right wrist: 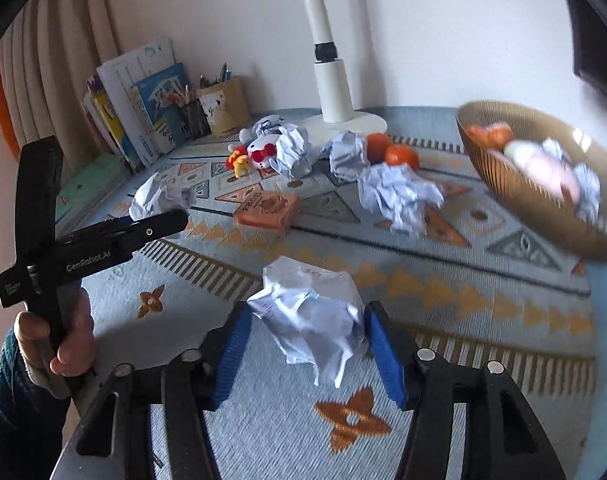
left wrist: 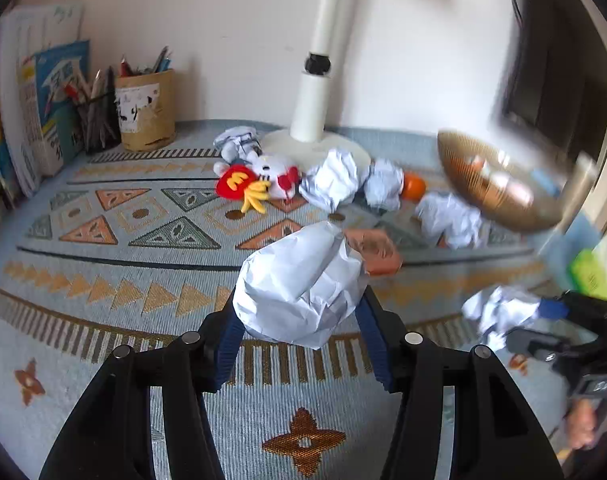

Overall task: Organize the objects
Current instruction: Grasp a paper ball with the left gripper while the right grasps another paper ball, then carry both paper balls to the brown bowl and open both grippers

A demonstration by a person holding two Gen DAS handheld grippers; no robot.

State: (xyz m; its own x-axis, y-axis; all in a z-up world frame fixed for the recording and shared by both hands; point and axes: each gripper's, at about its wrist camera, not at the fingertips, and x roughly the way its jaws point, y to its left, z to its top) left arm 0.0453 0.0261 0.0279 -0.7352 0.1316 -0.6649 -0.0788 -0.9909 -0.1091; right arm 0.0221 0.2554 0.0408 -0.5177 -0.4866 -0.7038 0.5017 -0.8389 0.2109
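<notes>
My left gripper [left wrist: 299,312] is shut on a crumpled paper ball [left wrist: 299,284], held above the patterned cloth. My right gripper [right wrist: 307,328] is shut on another crumpled paper ball [right wrist: 311,312]; it also shows in the left wrist view [left wrist: 499,310]. More paper balls [right wrist: 399,196] [right wrist: 345,154] [left wrist: 331,180] lie on the cloth. A brown woven bowl [right wrist: 515,196] at the right holds paper, fruit and a pale object; it is blurred in the left wrist view [left wrist: 499,184]. Two oranges [right wrist: 401,158], an orange box [right wrist: 267,210] and a plush toy [left wrist: 259,182] lie mid-table.
A white lamp base and pole [left wrist: 315,112] stand at the back. A pen holder [left wrist: 145,110] and upright books [left wrist: 43,108] are at the back left. The left gripper's body and the hand [right wrist: 63,332] holding it show at the left of the right wrist view.
</notes>
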